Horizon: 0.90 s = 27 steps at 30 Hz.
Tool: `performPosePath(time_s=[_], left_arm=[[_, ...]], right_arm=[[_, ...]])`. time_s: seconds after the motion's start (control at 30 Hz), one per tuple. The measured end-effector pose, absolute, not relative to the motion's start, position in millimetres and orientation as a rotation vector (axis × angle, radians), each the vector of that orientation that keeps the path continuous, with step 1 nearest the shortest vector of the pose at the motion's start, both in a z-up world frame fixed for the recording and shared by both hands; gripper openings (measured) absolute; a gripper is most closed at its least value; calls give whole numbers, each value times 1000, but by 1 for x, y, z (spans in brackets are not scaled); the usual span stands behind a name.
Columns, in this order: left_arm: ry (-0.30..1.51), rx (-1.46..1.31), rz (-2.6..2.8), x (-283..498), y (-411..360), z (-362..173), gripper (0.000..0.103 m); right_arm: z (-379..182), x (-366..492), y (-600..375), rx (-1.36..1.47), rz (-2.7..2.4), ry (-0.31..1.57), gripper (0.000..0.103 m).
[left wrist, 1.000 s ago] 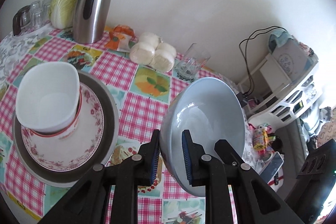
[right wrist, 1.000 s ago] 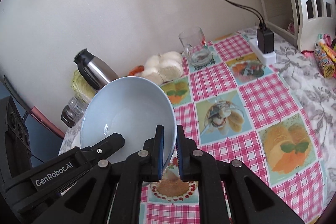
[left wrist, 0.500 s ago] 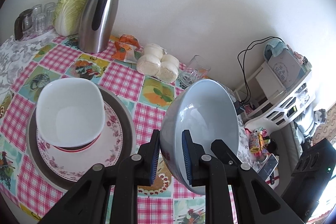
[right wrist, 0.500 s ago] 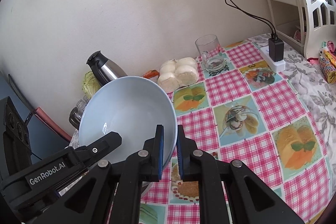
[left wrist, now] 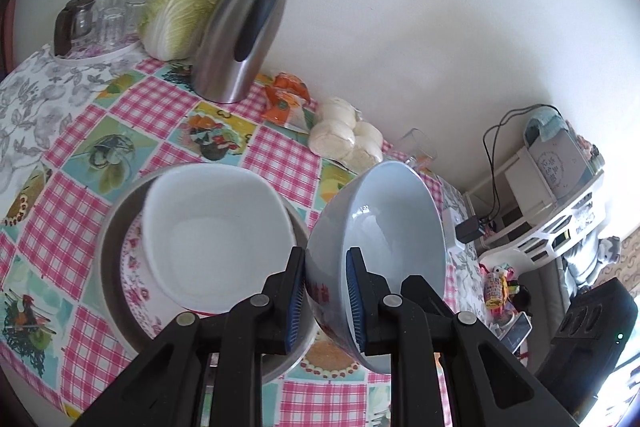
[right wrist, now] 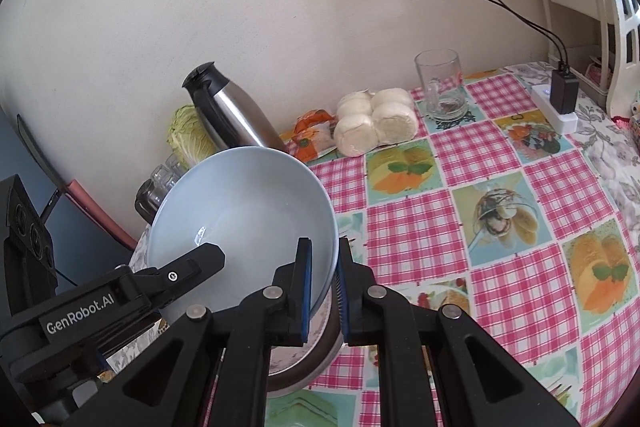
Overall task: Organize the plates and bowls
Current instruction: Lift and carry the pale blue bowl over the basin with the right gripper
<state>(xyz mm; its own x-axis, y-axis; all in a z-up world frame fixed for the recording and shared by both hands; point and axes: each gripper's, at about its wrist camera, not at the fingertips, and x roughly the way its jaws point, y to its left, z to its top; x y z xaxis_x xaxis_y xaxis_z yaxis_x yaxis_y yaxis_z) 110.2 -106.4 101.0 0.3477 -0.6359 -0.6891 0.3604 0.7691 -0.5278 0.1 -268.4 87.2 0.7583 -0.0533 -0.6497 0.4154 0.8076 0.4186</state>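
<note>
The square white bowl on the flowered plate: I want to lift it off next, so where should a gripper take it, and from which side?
Grip the thin rim of the square white bowl, one finger inside and one outside, coming from above. It sits upright and open, and its walls are too wide to span. The side nearest the left gripper looks free; the pale blue round bowl crowds the right.

Steel thermos jug point(left wrist: 240, 31), far left by the wall; napa cabbage point(left wrist: 180, 11) and tray of drinking glasses point(left wrist: 108, 15) to its left. Orange snack packet point(left wrist: 286, 99), bagged steamed buns point(right wrist: 374, 121), glass mug point(right wrist: 440, 89) rightward along the wall. Charger on power strip point(right wrist: 560, 101), far right. Checked tablecloth point(right wrist: 500, 227).
</note>
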Motion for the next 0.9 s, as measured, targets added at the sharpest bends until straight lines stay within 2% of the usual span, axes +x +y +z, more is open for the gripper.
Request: performPosePath(time_s=[0.43, 0.9], left_arm=[[1043, -392, -552, 149, -44, 78, 25], [1077, -370, -560, 164, -54, 56, 26]], right_arm=[[70, 41, -216, 543, -189, 694, 12], [58, 52, -214, 550, -217, 659, 12]])
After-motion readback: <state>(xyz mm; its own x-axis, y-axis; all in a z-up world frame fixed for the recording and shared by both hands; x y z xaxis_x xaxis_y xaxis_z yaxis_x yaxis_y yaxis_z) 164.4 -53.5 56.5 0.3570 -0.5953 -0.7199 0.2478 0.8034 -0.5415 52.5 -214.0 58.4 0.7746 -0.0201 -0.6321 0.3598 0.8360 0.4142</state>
